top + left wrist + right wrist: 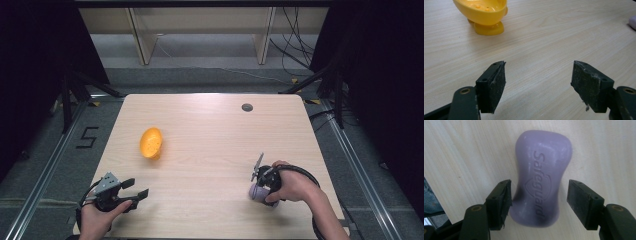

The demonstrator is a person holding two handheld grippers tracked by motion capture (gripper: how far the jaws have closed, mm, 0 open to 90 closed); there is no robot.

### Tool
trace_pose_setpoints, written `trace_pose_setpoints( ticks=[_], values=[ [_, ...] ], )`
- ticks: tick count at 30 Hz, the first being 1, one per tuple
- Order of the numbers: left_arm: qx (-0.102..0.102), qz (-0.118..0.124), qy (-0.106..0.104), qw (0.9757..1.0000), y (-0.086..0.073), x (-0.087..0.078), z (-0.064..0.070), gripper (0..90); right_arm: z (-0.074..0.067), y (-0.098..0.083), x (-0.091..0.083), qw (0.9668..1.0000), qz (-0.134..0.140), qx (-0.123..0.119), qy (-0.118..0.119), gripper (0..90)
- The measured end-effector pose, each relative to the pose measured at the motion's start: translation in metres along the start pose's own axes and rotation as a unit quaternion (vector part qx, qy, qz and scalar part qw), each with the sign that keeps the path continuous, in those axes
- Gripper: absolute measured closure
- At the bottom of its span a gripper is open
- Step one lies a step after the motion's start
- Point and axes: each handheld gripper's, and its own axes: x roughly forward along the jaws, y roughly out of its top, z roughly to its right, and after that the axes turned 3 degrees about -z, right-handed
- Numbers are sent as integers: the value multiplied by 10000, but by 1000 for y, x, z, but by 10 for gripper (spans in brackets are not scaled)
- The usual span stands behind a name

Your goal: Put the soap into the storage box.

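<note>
The purple soap (541,187) lies flat on the surface, its long side pointing away between the right gripper's (539,202) wide fingers; left gripper (537,85) wide too

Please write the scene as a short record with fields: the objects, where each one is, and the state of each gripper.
surface: wooden table
object 1: purple Safeguard soap bar, lying flat at the table's near right
object 2: yellow soap dish, left of centre, tipped on its side
left gripper: open, over bare wood at the near left, pointing toward the soap dish, holding nothing
right gripper: open, jaws on either side of the soap bar; right jaw clearly apart from it, left jaw very close, contact unclear
other: small dark round spot near the table's far edge
</note>
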Motion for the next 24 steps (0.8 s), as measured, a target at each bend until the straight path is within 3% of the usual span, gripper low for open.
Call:
trace_pose_setpoints(
  ticks=[7, 11, 16, 19, 20, 24],
  values=[
    [-38, 25, -58, 10000, 0, 1, 1, 269, -2, 3, 11, 9999, -97, 117, 80, 433],
    [12, -17, -76, 10000, 0, 1, 0, 269, 0, 5, 17, 9999, -96, -6, 92, 459],
    [54, -14, -85, 9999, 0, 1, 1, 269, -4, 9, 16, 9996, -265, 56, -14, 468],
    [36, -7, -79, 10000, 0, 1, 1, 269, -5, 11, 17, 9994, -340, -27, -103, 472],
    [49, -1, -80, 10000, 0, 1, 1, 269, -7, 14, 17, 9991, -415, 56, -105, 482],
    [30, 15, -77, 10000, 0, 1, 2, 269, -8, 15, 17, 9992, -377, 21, -96, 494]
  ],
)
